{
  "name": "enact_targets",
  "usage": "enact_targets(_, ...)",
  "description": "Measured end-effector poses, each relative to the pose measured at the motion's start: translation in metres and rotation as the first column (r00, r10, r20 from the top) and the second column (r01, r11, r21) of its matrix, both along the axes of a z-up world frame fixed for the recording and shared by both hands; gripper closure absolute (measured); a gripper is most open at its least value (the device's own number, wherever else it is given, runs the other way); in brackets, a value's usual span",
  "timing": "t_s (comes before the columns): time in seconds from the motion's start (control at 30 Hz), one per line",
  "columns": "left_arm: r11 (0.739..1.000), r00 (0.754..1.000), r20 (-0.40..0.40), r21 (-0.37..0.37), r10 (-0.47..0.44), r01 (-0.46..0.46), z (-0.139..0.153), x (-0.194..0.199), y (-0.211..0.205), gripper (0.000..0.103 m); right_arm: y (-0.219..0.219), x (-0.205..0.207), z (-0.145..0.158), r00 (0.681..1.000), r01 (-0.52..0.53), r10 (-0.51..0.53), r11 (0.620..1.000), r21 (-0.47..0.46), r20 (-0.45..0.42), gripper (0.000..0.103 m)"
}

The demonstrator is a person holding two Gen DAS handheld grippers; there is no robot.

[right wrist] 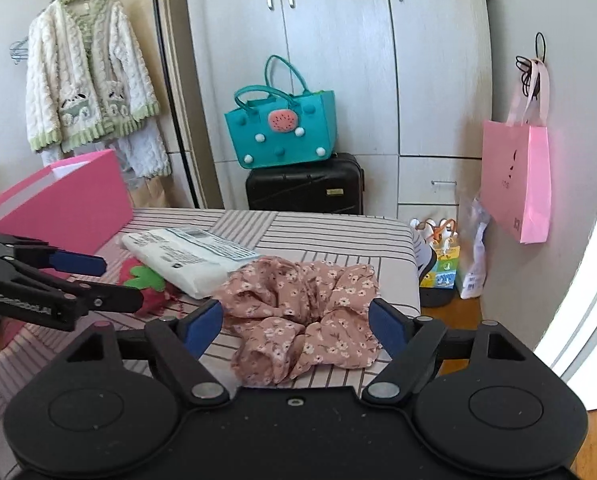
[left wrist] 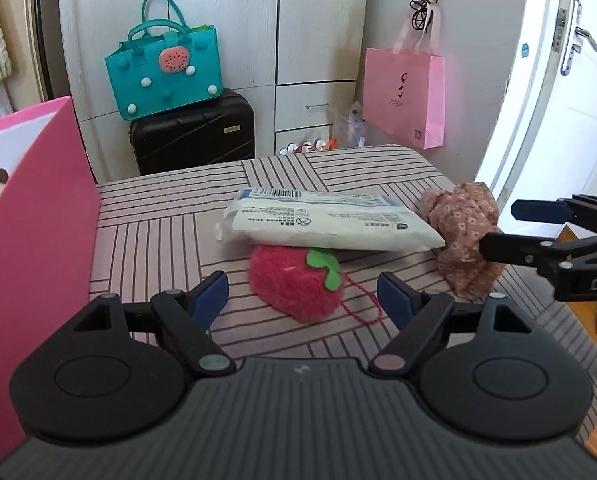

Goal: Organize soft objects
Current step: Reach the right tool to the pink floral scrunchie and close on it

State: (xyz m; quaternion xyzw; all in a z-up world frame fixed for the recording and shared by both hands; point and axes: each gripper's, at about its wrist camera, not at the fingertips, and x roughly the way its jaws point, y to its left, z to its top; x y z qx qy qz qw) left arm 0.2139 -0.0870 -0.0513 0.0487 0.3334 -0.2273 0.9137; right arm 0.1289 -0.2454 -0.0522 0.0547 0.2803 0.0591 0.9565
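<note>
Landmark is the white wipes pack [left wrist: 330, 222]; it lies flat on the striped bed cover [left wrist: 158, 232], long axis running left-right in the left wrist view, barcode end at its far left; its near edge rests on top of the red strawberry plush [left wrist: 294, 284], whose green leaf end points toward the pack, red yarn loop trailing to the plush's right; floral scrunchie [right wrist: 302, 316] sits just beside the pack's right end, crumpled, no clear axis. Pink box [left wrist: 30, 240] stands left of the pack, open-topped; something pale inside, cannot identify. Left gripper [left wrist: 303, 300] jaws spread wide, straddling the strawberry plush, not touching; right gripper [right wrist: 296, 322] also spread wide, either side of the scrunchie, holding nothing. Beyond the pack: teal tote bag [right wrist: 282, 132] sitting on black suitcase [right wrist: 304, 186].
</note>
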Motion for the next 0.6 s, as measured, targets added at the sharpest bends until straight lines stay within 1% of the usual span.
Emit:
enact_targets(0.03,1.0,1.0,-0.003,0.001,0.004,-0.004,-0.001,0.001,-0.001,0.021,0.0,0.003,-0.002,1.0,0.009,-0.009,1.0,-0.003,-0.004,0.018)
enact_targets(0.07,1.0,1.0,-0.002,0.0,0.005,-0.005,-0.001,0.004,-0.003,0.021,0.0,0.007,-0.004,1.0,0.017,-0.017,1.0,-0.006,-0.01,0.013)
enact_targets(0.13,1.0,1.0,-0.004,0.0,0.003,-0.003,-0.003,0.006,-0.005,0.021,0.001,0.012,-0.008,1.0,0.014,-0.014,1.0,-0.019,-0.026,0.01)
enact_targets(0.27,1.0,1.0,0.009,0.004,0.023,-0.023,-0.006,0.009,-0.008,0.022,0.008,0.02,-0.01,0.999,-0.023,0.021,0.998,-0.056,-0.044,0.01)
enact_targets(0.33,0.998,0.997,0.049,0.031,0.054,-0.055,-0.007,0.006,-0.009,0.023,0.01,0.023,-0.011,0.998,-0.026,0.023,0.998,-0.064,-0.053,0.01)
enact_targets(0.37,0.998,0.997,0.062,0.037,0.048,-0.051,-0.007,0.005,-0.009,0.023,0.011,0.025,-0.011,0.998,-0.026,0.022,0.998,-0.064,-0.06,0.01)
enact_targets(0.5,0.999,0.999,0.029,-0.011,0.033,-0.033,-0.008,0.008,-0.004,0.023,0.014,0.027,-0.01,0.997,-0.03,0.025,0.997,-0.064,-0.069,0.01)
enact_targets(0.6,1.0,0.999,0.034,-0.004,0.02,-0.02,-0.009,0.011,-0.008,0.031,0.014,0.031,-0.012,0.997,-0.029,0.024,0.998,-0.063,-0.073,0.01)
